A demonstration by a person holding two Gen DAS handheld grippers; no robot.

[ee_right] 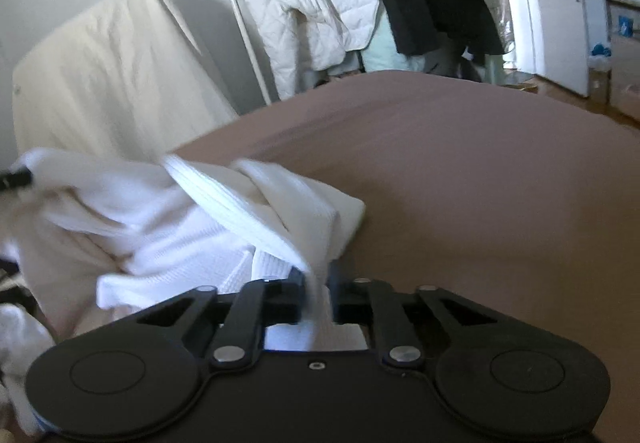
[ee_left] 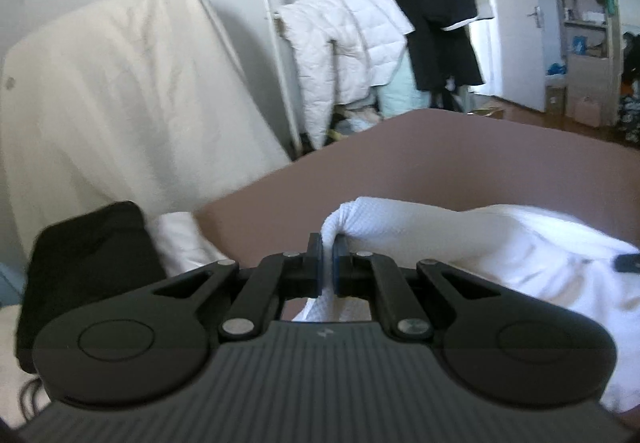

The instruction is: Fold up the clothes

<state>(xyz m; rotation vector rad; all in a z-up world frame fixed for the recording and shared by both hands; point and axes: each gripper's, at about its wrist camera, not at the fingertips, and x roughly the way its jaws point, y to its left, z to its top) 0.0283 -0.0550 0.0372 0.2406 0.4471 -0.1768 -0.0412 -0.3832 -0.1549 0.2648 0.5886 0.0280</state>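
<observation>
the left gripper is pinched tight on a bunched edge of the white waffle-knit garment, which spreads to the lower right of the frame over the brown bed sheet. the right gripper is likewise clamped on a fold of the same garment, lying left of centre on the sheet. a black cloth sits at lower left in the left wrist view
</observation>
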